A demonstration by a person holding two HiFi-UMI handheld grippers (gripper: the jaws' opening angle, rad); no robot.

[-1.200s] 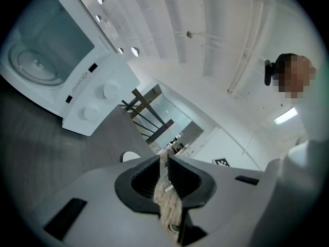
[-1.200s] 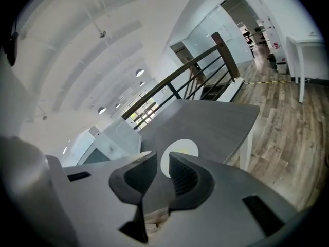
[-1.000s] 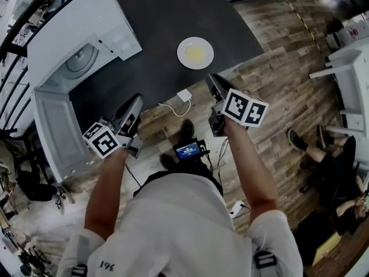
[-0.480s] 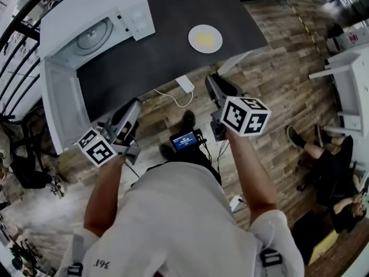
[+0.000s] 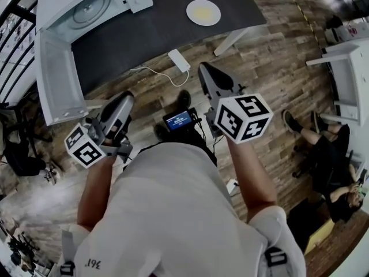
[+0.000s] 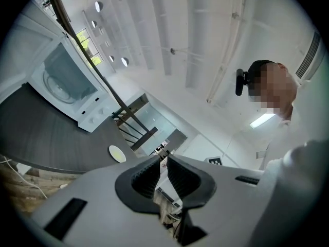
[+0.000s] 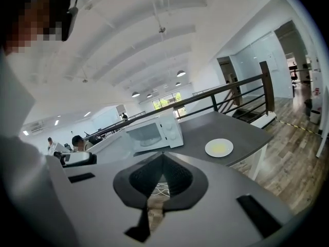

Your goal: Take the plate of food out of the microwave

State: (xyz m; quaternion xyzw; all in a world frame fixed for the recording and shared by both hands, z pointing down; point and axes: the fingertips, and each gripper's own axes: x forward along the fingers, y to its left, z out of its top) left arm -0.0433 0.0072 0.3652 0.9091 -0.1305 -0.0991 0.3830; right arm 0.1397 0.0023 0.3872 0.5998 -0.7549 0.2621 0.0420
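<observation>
The white plate (image 5: 203,12) with yellow food lies on the dark table (image 5: 150,33), outside the microwave. The white microwave (image 5: 89,7) stands at the table's far left with its door (image 5: 55,82) swung open and its glass turntable bare. My left gripper (image 5: 125,98) is shut and empty, held over the wood floor in front of the open door. My right gripper (image 5: 203,69) is also shut on nothing and sits short of the table's front edge. The plate (image 7: 219,147) and the microwave (image 7: 154,133) show far ahead in the right gripper view, where my right gripper (image 7: 162,156) points at them. The plate (image 6: 117,153) shows small beyond my left gripper (image 6: 163,158).
A white adapter (image 5: 178,60) with a thin cable lies by the table's front edge. A small screen device (image 5: 179,120) hangs at the person's waist. A seated person (image 5: 323,149) and a white table (image 5: 346,68) are to the right. A railing runs behind the microwave.
The person has stepped back from the table. Both grippers have drawn away from it and now hang over the floor. The plate has stayed where it was.
</observation>
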